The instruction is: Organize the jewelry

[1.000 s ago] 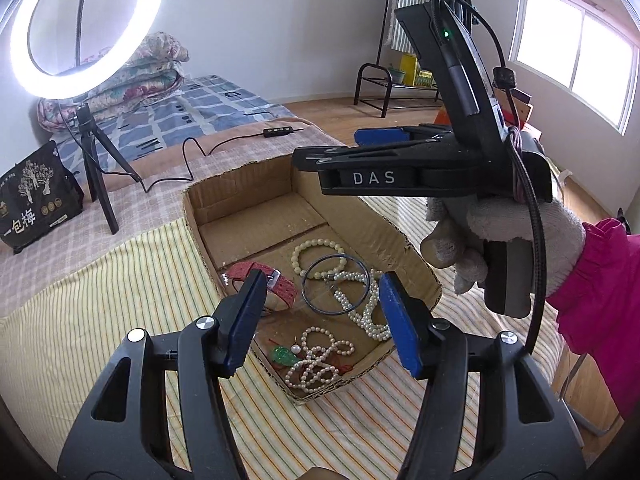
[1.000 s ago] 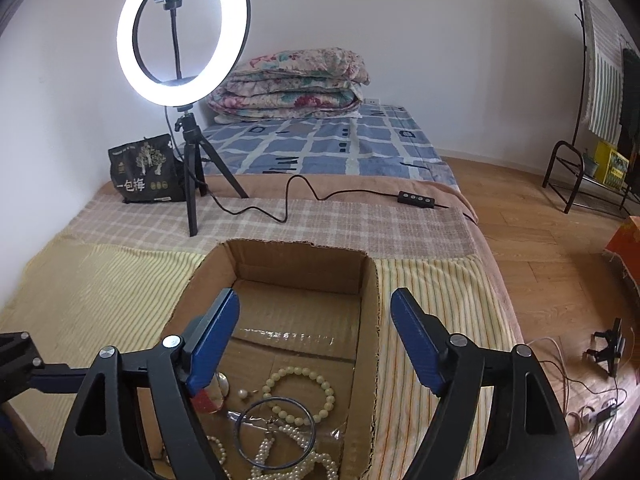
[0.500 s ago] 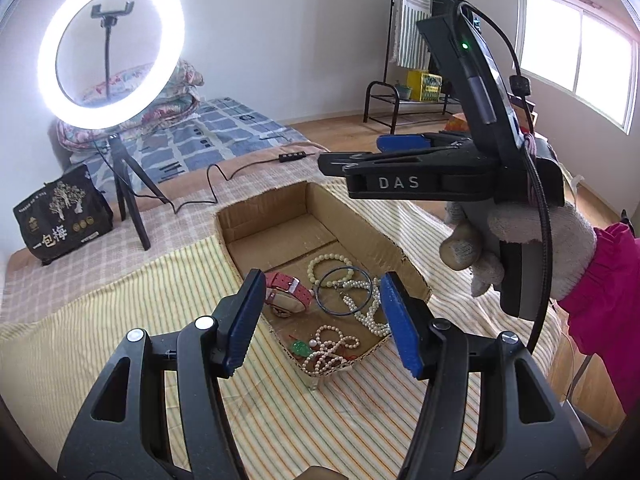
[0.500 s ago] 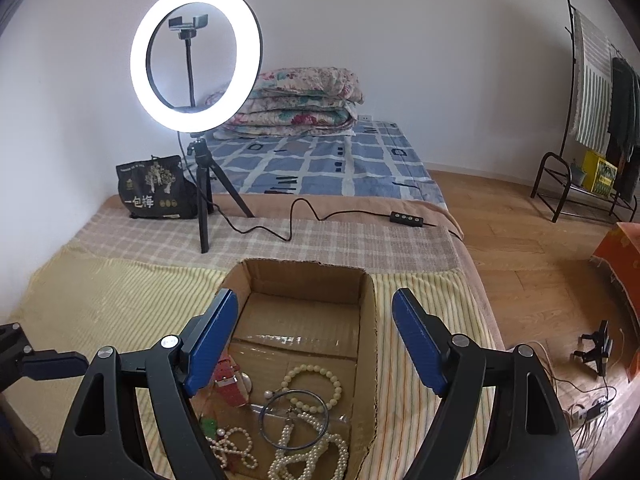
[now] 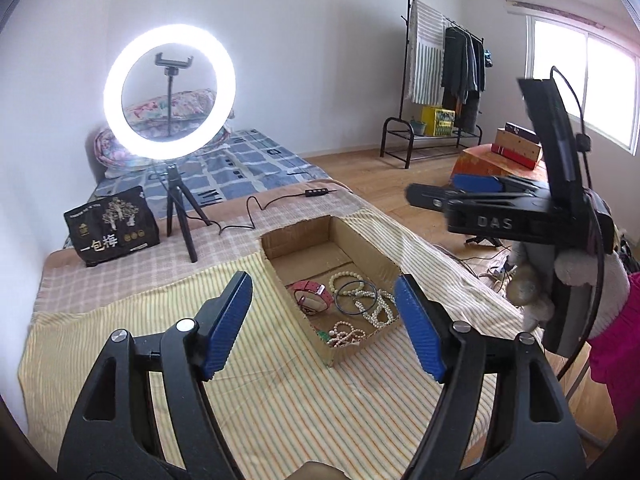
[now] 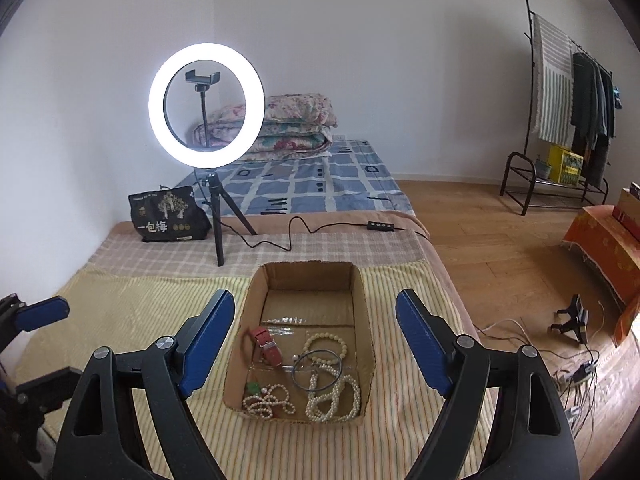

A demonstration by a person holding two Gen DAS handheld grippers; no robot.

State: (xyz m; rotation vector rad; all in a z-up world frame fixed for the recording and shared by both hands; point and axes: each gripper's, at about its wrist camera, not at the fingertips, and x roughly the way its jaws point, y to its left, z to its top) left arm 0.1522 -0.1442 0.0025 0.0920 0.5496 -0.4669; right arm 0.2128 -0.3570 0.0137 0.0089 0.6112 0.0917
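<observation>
A shallow cardboard box point(image 6: 360, 280) point(image 5: 384, 258) sits on the striped cover and holds the jewelry: a red watch point(image 6: 269, 344) point(image 5: 310, 290), a cream bead bracelet point(image 6: 325, 344), a dark bangle point(image 6: 317, 364) point(image 5: 355, 302), pearl strands point(image 6: 332, 398) point(image 5: 380, 312) and a green pendant point(image 6: 253, 389). My left gripper point(image 5: 324, 330) hangs above and short of the box, its jaws opening with nothing between them. My right gripper point(image 6: 314, 342) is also high above the box, jaws opening and empty. In the left wrist view the right gripper point(image 5: 460, 188) is held by a gloved hand point(image 5: 576, 276).
A lit ring light on a tripod point(image 6: 206, 106) stands behind the box, its cable point(image 6: 320, 228) trailing right. A black bag point(image 6: 168, 216) sits at the back left. Folded quilts point(image 6: 288, 128), a clothes rack point(image 6: 568, 112) and floor cables point(image 6: 576, 364) lie farther off.
Both grippers have risen and pulled back from the box, so it looks smaller and farther. The left jaws have spread wider; the right jaws spread slightly.
</observation>
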